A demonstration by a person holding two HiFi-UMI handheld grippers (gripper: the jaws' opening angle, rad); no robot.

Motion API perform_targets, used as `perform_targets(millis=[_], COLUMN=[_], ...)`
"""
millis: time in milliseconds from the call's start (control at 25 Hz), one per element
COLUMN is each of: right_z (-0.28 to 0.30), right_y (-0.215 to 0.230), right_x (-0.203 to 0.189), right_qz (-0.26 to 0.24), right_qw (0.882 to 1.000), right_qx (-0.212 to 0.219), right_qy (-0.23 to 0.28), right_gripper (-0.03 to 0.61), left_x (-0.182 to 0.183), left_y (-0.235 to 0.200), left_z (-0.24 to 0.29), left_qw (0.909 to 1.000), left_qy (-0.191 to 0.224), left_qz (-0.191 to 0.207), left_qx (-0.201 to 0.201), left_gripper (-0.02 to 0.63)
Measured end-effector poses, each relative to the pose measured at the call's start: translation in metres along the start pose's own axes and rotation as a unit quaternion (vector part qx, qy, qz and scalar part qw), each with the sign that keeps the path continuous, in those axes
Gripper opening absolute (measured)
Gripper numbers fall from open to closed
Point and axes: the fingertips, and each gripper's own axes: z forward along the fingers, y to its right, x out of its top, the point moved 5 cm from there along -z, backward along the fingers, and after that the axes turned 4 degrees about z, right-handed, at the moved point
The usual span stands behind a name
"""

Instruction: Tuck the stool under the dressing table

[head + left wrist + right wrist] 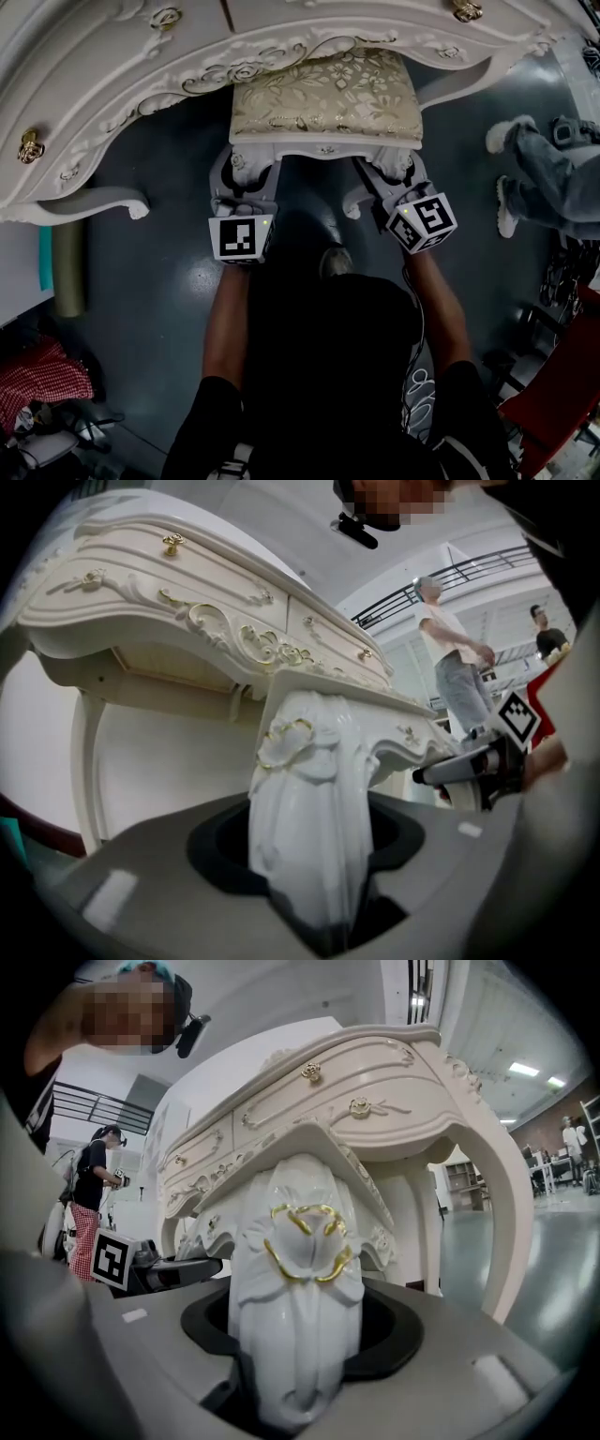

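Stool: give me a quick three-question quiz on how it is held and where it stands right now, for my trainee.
1. True or false: the stool is already partly under the dressing table.
2. The left hand-held gripper is shut on: A a drawer knob, B a stool leg, C the cushion?
3. How many hand-held grippers hold the stool?
Key: 1 true. 2 B. 3 two; the right hand-held gripper clamps the other front leg.

Legs of the dressing table (pixel 122 66) flank the stool (pixel 325 98); open floor (pixel 159 272) lies at either side.
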Motion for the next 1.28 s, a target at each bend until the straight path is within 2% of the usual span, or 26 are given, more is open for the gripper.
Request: perform_targets(millis=[200, 680, 1280], right_z=[0.021, 0.039, 0.053], right_y=[0.018, 0.037, 0.051], right_x=[0.0, 0.004, 0.015], right_qz=[0.005, -0.004, -0.009], right_qw=[1.0, 1.0, 0.999], right_qx=[0.004, 0.019, 0.029], right_qy=[-0.002, -0.003, 0.009], right_gripper=[0.264, 0.264, 0.264], left_x=[-0.006, -0.009, -0.001], left_y=[-0.008, -0.009, -0.012], left_z=[0.024, 0.043, 0.061], left_qw=[1.0, 0.9997, 0.9995], left_qy=[-0.007, -0.007, 0.01], left_qz=[0.002, -0.003, 0.005], left_qx=[0.004, 0.024, 0.029], left_gripper=[0.25, 0.25, 0.25])
